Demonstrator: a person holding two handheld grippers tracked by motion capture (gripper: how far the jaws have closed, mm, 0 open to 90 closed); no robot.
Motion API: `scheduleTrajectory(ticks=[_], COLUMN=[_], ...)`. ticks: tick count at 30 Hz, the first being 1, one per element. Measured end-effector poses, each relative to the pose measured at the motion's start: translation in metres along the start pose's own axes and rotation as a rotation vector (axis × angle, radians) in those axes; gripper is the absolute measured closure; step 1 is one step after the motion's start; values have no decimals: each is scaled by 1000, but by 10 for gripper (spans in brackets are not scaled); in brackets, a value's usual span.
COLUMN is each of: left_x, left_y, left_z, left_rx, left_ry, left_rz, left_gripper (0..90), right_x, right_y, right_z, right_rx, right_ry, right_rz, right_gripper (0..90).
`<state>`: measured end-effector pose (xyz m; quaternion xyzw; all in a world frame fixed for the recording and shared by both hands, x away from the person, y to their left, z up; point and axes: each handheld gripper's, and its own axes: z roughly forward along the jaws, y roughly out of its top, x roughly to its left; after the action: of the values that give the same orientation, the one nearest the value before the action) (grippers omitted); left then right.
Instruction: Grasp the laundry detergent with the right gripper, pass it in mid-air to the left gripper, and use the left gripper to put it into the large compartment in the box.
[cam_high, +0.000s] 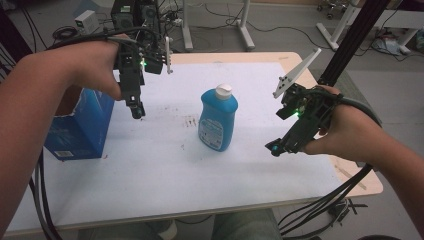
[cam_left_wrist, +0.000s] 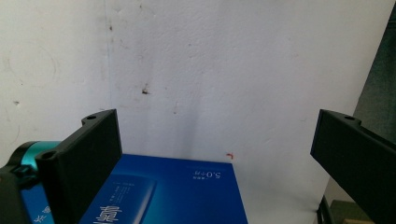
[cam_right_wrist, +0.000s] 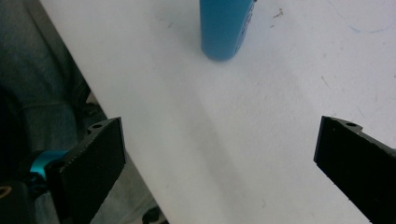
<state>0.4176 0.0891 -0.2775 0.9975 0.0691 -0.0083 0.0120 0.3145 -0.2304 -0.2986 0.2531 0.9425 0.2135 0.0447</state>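
Bottle (cam_high: 218, 120) of blue liquid, upright mid-table on the white sheet (cam_high: 165, 165): probably fairly heavy, smooth and slippery; best gripped across its flat body below the white cap (cam_high: 224, 90). Left gripper (cam_high: 137, 111) and right gripper (cam_high: 276, 146) hover spread, empty. Blue box (cam_high: 80, 125) stands far left, clear.

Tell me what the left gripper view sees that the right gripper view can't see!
The left gripper view sees the blue box with white writing on it, just below its open tool. The right gripper view sees instead the bottom part of the blue bottle standing upright, and a person's grey clothing past the table's edge. Both see the white table cover, speckled with small marks, between two black jaws held wide apart with nothing in them.
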Motion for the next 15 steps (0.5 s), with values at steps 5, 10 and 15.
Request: scheduleTrajectory(ticks=[5, 10, 15], left_x=[3, 2, 1], left_y=[-3, -4, -5], left_z=[0, 0, -2], left_rx=[-12, -12, -15], left_ry=[0, 0, 4], left_rz=[0, -2, 7], left_gripper=[18, 18, 18], right_x=[-4, -7, -7], right_y=[-1, 0, 4], right_z=[21, 39, 53], right_rx=[-113, -184, -218], right_ry=[4, -4, 4], right_rz=[62, 95, 115], right_gripper=[13, 13, 13])
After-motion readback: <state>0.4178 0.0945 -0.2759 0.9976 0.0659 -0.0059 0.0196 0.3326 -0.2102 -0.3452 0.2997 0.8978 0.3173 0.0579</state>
